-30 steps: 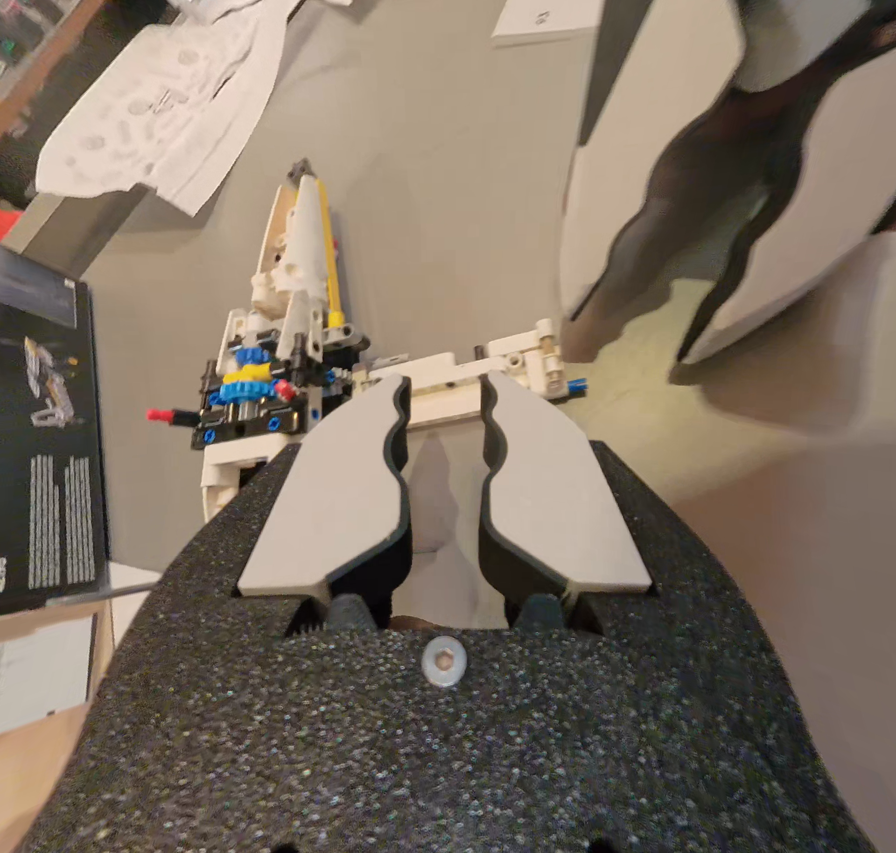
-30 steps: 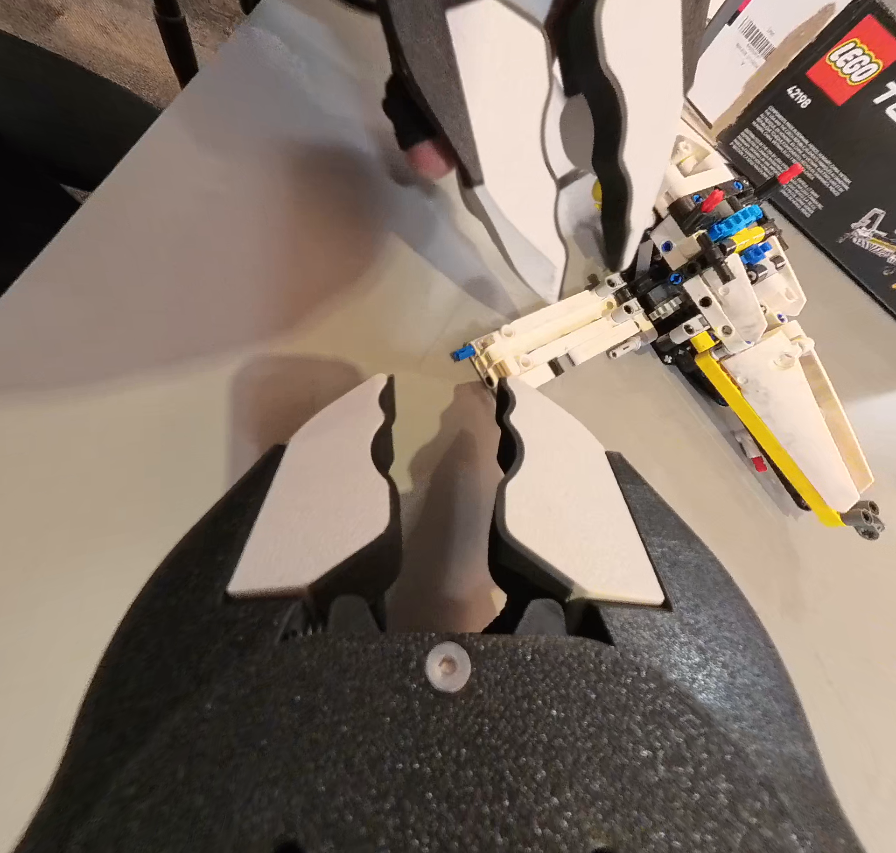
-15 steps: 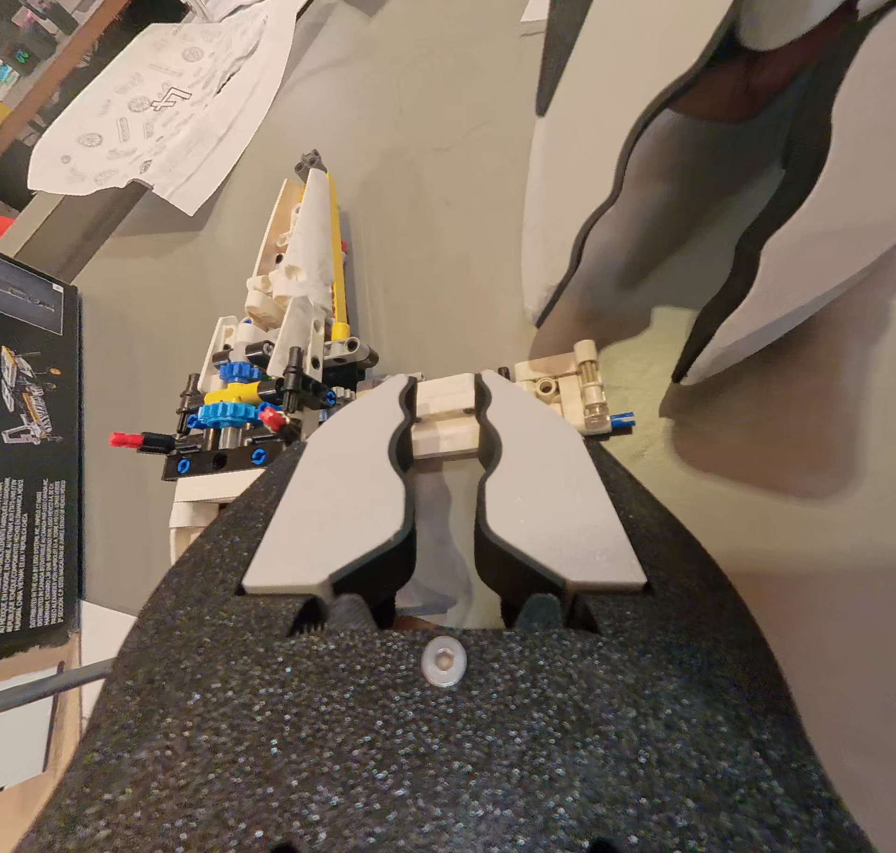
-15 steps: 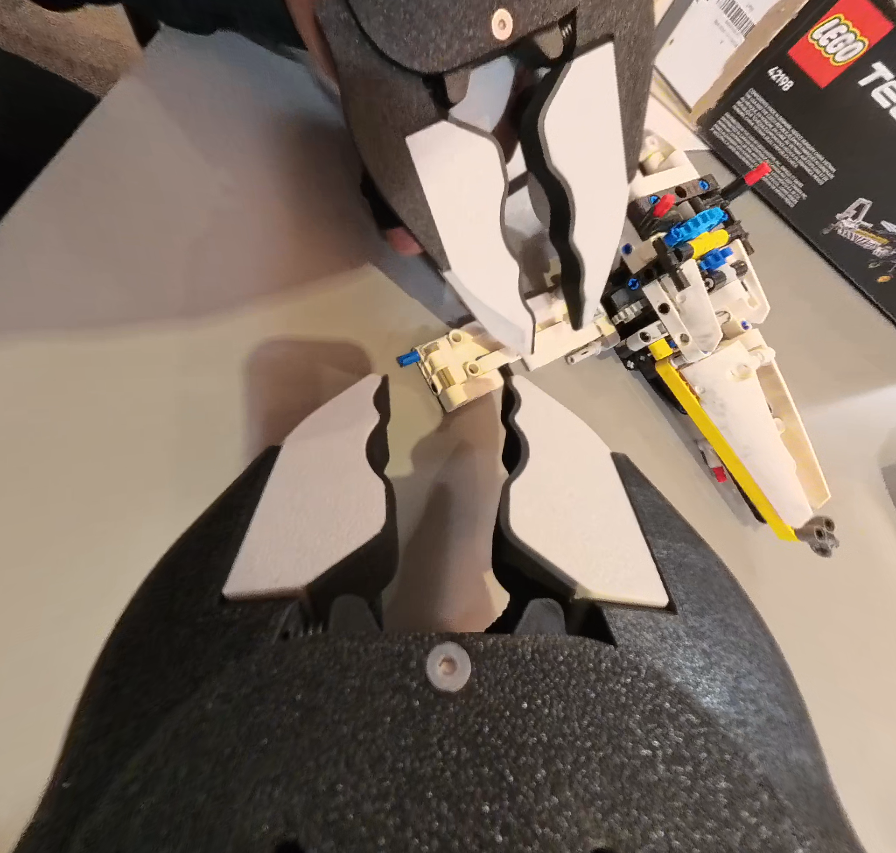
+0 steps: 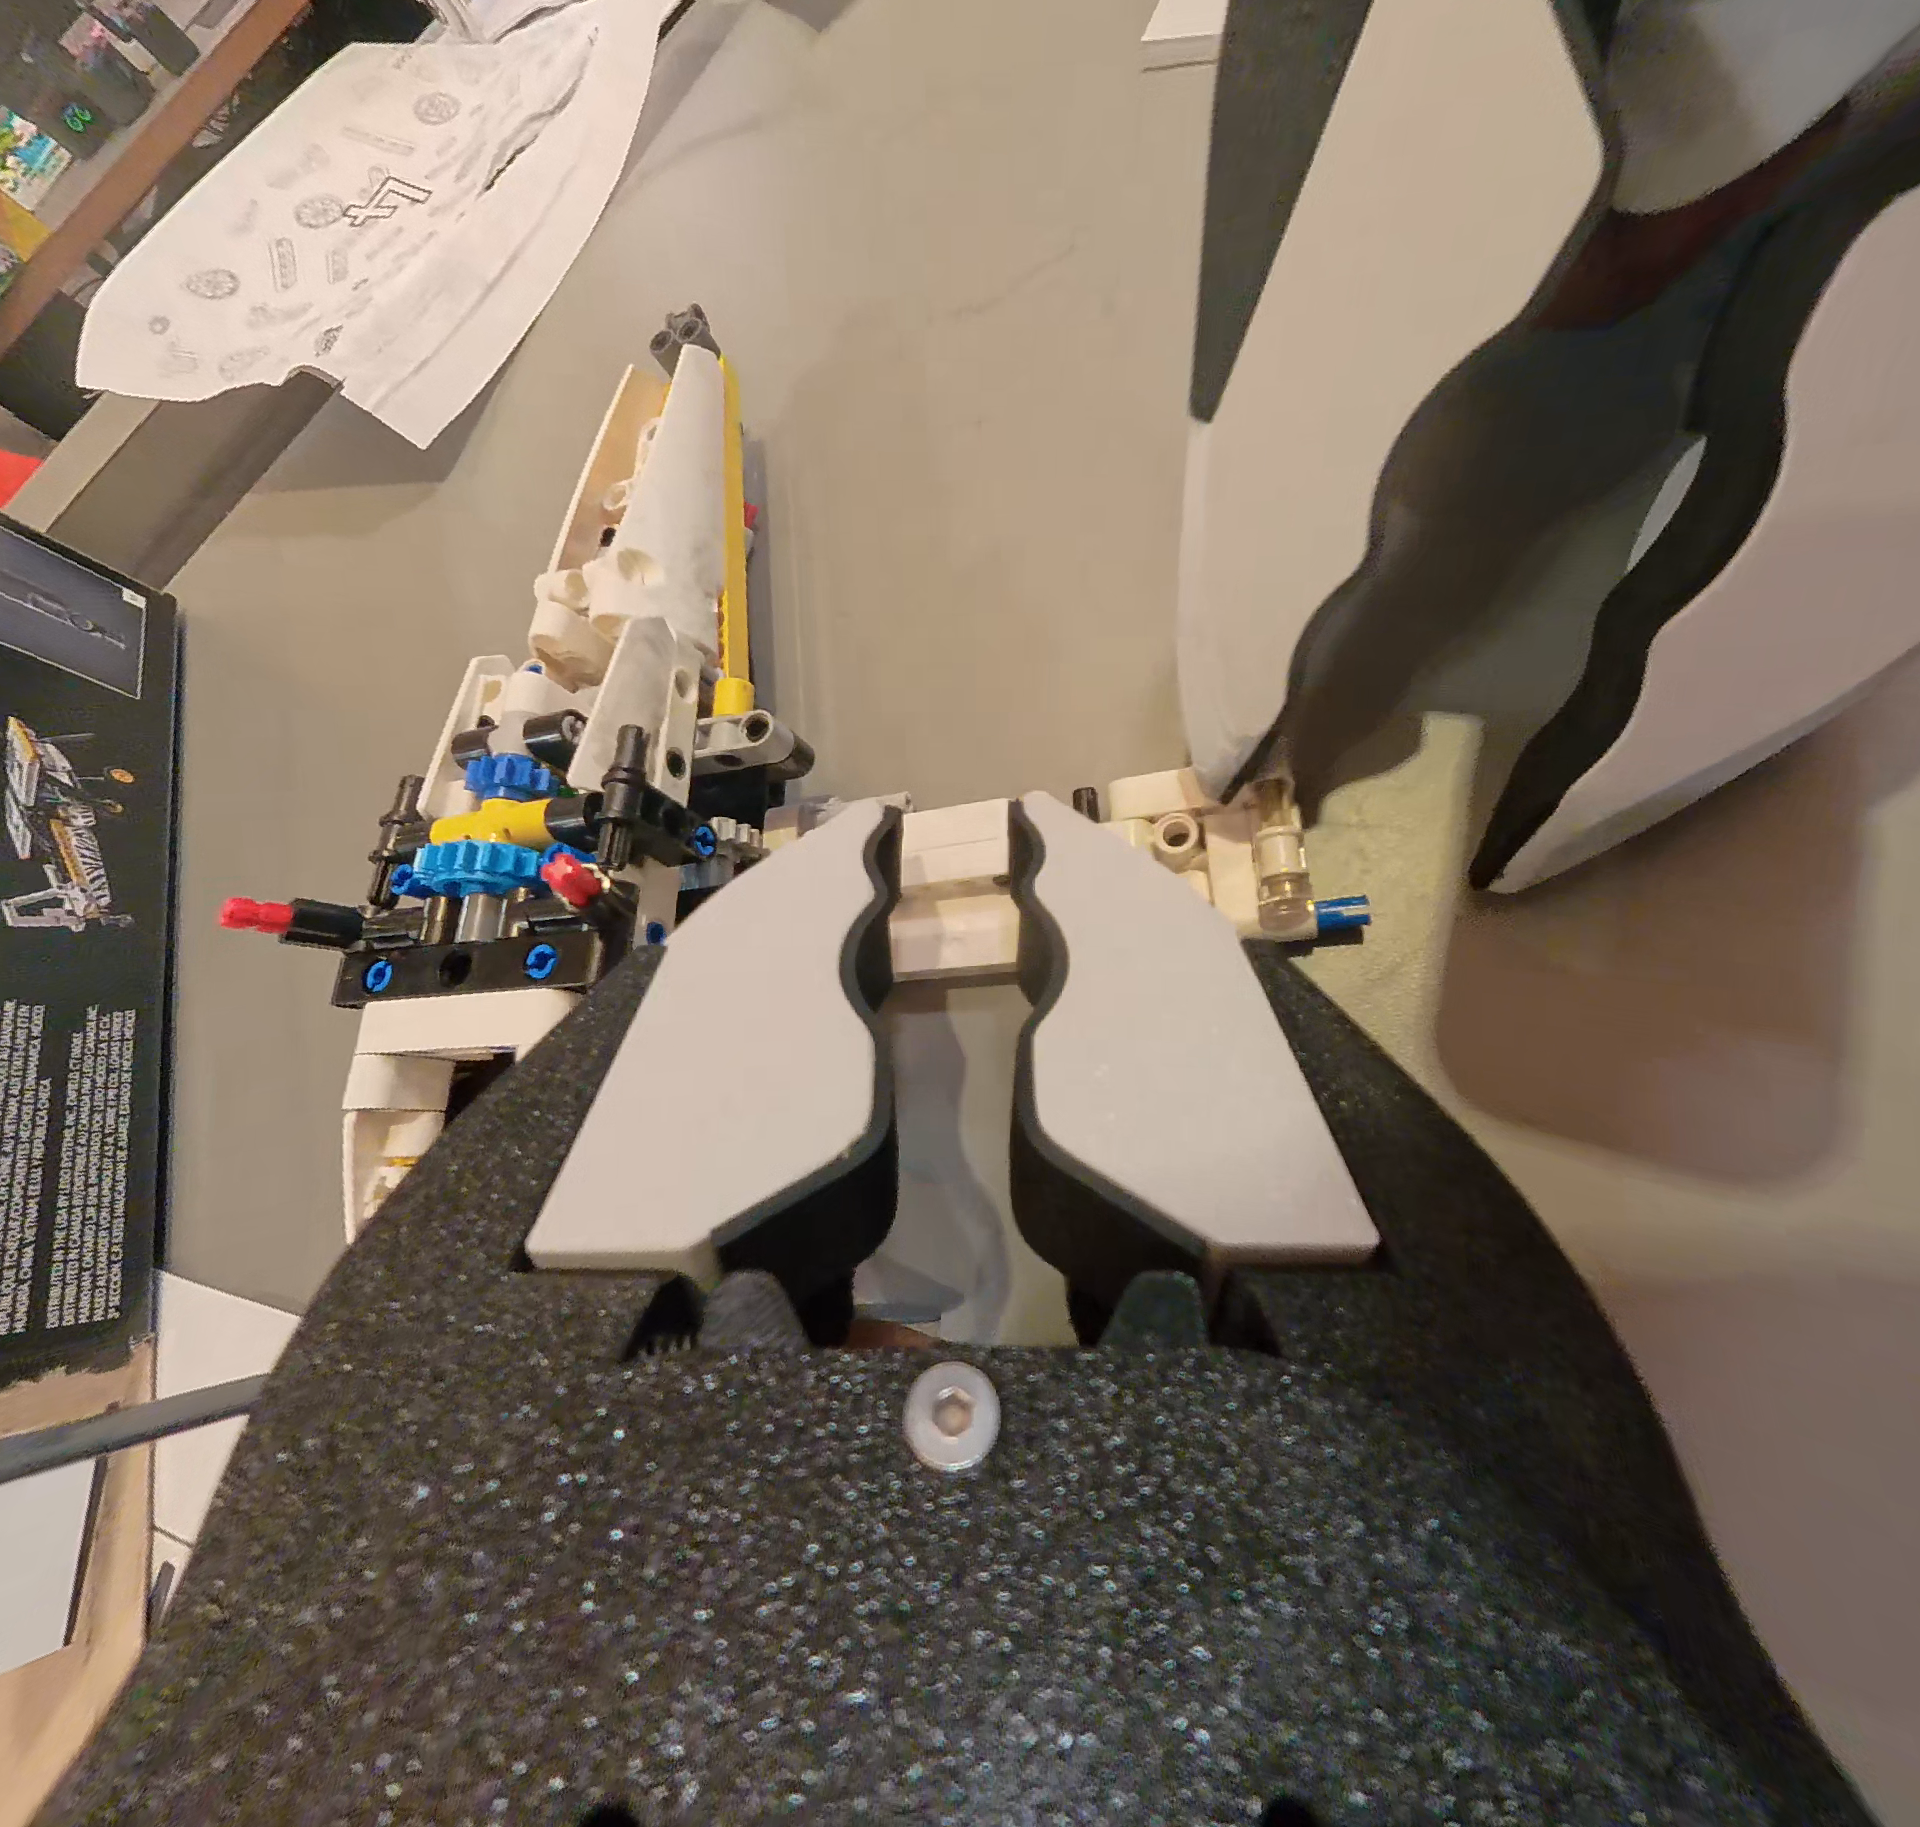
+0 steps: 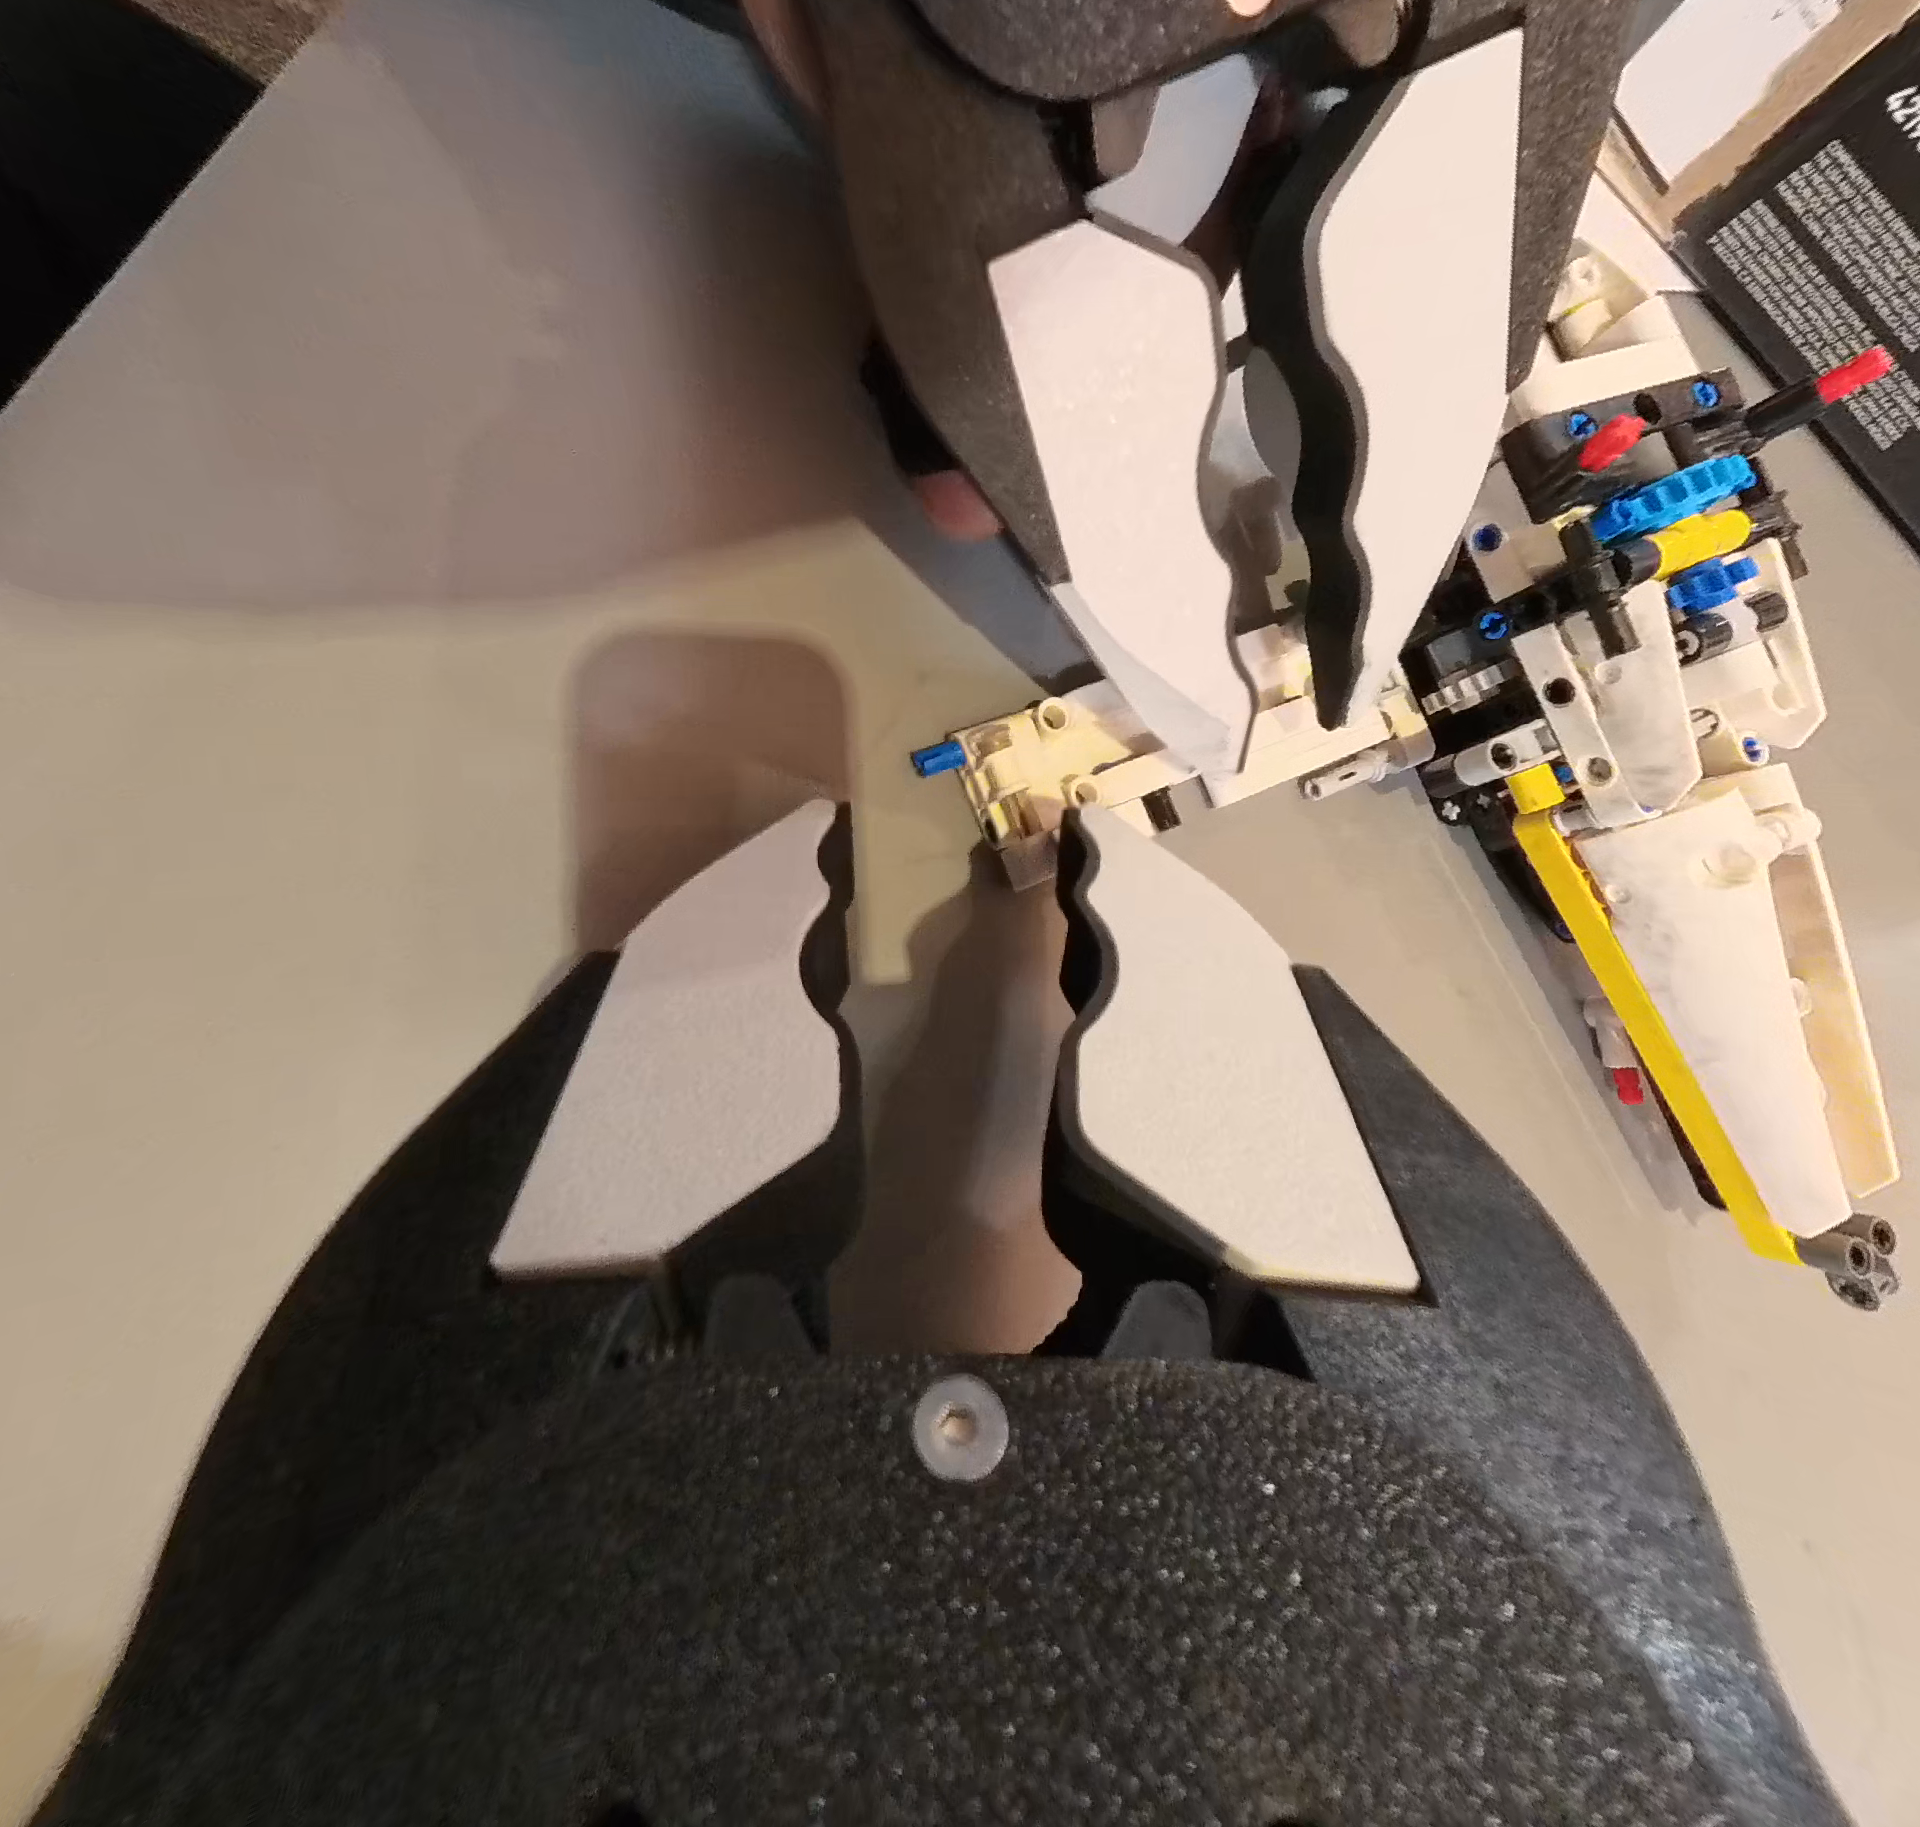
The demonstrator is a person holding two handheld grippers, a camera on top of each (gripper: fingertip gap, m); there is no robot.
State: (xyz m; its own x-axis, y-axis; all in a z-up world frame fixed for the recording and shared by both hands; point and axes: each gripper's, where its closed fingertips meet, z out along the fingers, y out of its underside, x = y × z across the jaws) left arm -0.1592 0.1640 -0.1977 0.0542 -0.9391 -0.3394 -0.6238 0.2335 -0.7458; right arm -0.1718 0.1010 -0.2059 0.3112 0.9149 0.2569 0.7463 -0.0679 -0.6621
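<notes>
Table (image 5: 935, 271): L jaws clamp boom (image 5: 951, 884).

Warm indoor light, moderately bright; the table (image 5: 935, 271) is rendered grey-beige, with a paler yellowish patch at the far right of the left wrist view. Soft-edged brown shadows are cast on the table (image 6: 312, 842) beneath both grippers, suggesting light from overhead. No hard glare is seen; only a faint sheen is noted on the black box (image 5: 73, 946). Strong wide-angle bending is noted toward all edges. The toy brick model (image 5: 644, 634) is sharp in both views. The right gripper (image 5: 1382, 842) is motion-blurred where it looms large in the left wrist view. Far corners are dim and soft.
</notes>
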